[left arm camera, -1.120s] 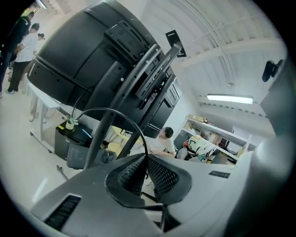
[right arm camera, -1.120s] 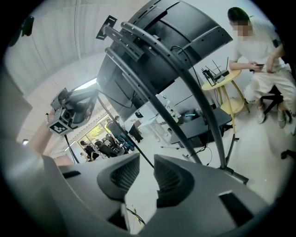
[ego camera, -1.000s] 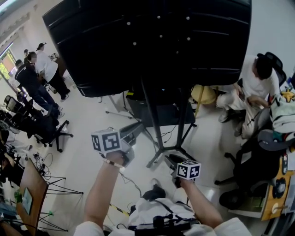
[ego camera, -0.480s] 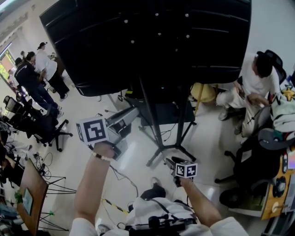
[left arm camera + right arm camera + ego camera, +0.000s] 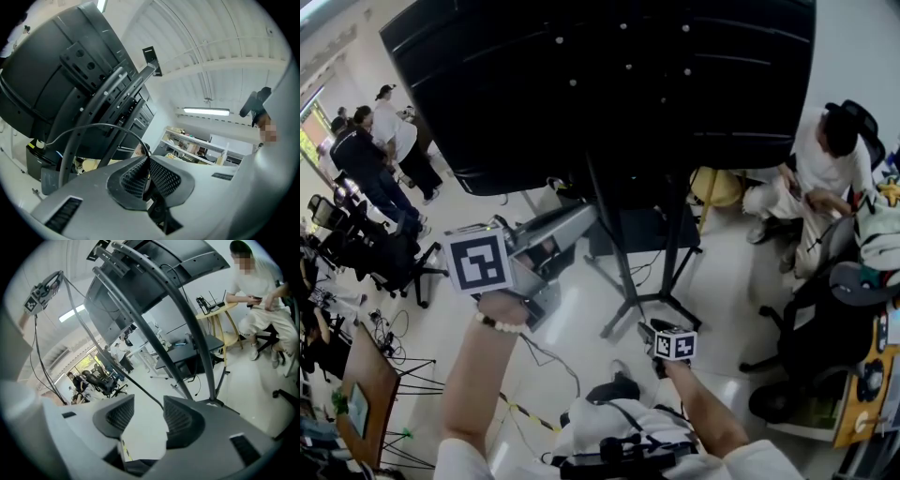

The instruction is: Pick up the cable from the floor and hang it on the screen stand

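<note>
The left gripper (image 5: 146,161) is held high beside the screen stand (image 5: 112,96), its jaws pressed together on the cable (image 5: 97,124). From the pads the cable rises and bends in an arc to the left. Its long run then slants down to the right gripper (image 5: 149,416), whose jaws have just been opening. The cable reaches their gap, but the spread pads do not press it.

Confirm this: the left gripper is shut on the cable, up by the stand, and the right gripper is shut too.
Wrong on the right gripper: the right gripper view shows its jaws apart, having just been opening, the cable loose at the gap. The left gripper is shut on the cable, up by the stand.
</note>
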`<state>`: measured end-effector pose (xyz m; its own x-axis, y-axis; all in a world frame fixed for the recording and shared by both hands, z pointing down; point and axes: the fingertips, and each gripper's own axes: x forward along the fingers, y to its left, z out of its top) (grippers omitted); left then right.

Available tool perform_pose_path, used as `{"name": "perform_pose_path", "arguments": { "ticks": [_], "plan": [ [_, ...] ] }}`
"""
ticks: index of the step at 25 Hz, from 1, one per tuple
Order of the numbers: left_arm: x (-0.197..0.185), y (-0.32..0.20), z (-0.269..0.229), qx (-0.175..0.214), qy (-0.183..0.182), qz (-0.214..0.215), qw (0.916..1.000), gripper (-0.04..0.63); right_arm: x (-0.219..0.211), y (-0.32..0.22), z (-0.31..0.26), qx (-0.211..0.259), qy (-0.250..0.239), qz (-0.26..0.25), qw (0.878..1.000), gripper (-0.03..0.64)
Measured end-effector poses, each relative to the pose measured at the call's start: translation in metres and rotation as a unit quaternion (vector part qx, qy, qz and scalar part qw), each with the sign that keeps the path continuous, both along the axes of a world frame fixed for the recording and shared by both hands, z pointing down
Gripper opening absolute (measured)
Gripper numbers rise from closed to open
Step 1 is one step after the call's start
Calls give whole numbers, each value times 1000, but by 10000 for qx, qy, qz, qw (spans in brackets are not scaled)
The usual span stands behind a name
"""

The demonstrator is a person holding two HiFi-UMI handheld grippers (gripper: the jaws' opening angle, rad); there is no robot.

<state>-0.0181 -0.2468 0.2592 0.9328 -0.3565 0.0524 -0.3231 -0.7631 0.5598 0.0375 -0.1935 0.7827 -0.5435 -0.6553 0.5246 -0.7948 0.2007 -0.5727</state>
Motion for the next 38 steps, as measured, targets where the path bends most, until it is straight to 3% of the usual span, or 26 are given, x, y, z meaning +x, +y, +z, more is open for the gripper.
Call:
{"name": "perform_pose_path", "arguments": {
  "ticks": [8,11,18,23,26,28,32,35,38],
  "plan": [
    [3,19,-42,262,299,326,9987,17,-19,-25,4,164,50,-117,9998,219],
    [-3,13,-50,421,257,296,9983,17,-34,-35,1,222,4,-226,9995,219],
    [-25,-5,-68,652,381,124,9971,17,-51,-46,-11,597,137,-361,9975,21],
    [-95,-48,-46,482,522,-949,9929,17,-35,-53,-73,1266,-314,-292,9910,19],
    [-138,-68,-18,295,634,-1724,9825,17,-14,-66,-140,1686,-503,-384,9836,20],
    [-163,-72,0,186,672,-2177,9735,17,1,-71,-182,1719,-466,-583,9823,19],
    [-201,-73,33,153,265,-2877,9572,17,28,-87,-252,1534,22,-990,9832,18],
    [-212,-78,64,73,-19,-3075,9515,17,39,-103,-293,1619,328,-1077,9804,19],
    [-212,-88,86,-22,-231,-3222,9464,17,36,-108,-323,1554,305,-1266,9792,18]
  ]
}}
